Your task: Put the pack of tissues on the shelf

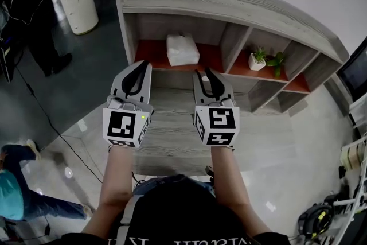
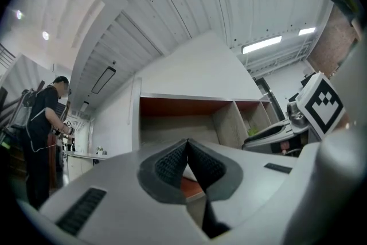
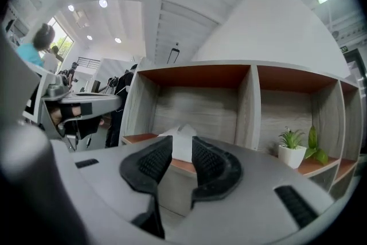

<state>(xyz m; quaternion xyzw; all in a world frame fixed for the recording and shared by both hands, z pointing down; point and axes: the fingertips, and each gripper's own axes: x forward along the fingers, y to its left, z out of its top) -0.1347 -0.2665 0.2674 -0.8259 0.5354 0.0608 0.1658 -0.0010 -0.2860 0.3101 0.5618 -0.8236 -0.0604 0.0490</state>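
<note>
The white pack of tissues lies on the red board of the shelf's wide left compartment, free of both grippers. My left gripper hangs in front of the shelf, short of the pack, and its jaws meet at the tips with nothing in them. In the left gripper view the left gripper points at that same compartment. My right gripper is level with it, slightly open and empty. In the right gripper view the right gripper frames the pack, which lies well beyond the pads.
A small potted plant stands in the middle compartment, with green leaves beside it. A person stands at the far left by a white round cabinet. Another person is at lower left. A cable runs across the floor.
</note>
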